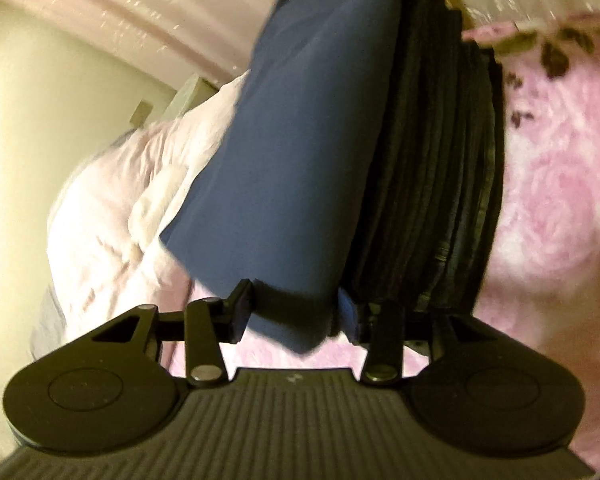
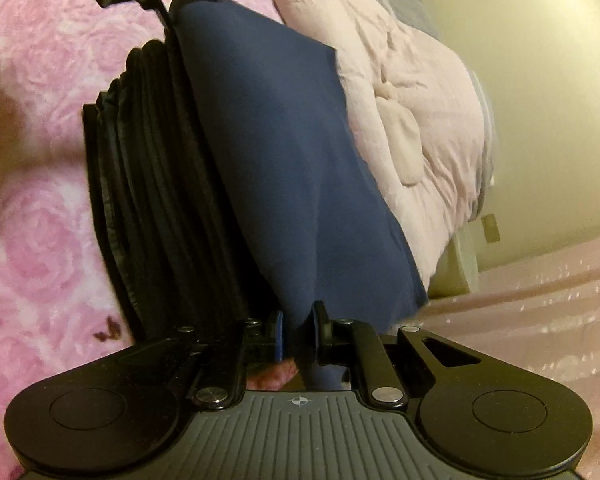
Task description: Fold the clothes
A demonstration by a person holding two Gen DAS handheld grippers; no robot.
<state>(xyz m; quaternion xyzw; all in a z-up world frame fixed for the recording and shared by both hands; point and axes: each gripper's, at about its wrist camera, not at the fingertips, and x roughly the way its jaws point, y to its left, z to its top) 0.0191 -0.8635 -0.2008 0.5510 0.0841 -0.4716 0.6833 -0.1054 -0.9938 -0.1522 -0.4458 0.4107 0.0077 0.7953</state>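
Pink rose-patterned bed cover (image 2: 40,216) fills the background of both wrist views, with a crumpled pale pink quilt (image 2: 412,128) lying on it beside a cream wall (image 2: 548,80). Navy blue garment (image 1: 292,152), the item being folded, hangs lifted above the bed cover, stretched between the two grippers; just beside it stands a stack of black pleated fabric (image 1: 436,184), touching the navy cloth along one long edge. Left gripper (image 1: 296,314) grasps a thick bunched corner of the navy garment, its jaws part-way apart with the cloth filling the gap. Right gripper (image 2: 298,330) is clenched on the opposite corner, jaws nearly together, a narrow fold of navy cloth pinched between the pads
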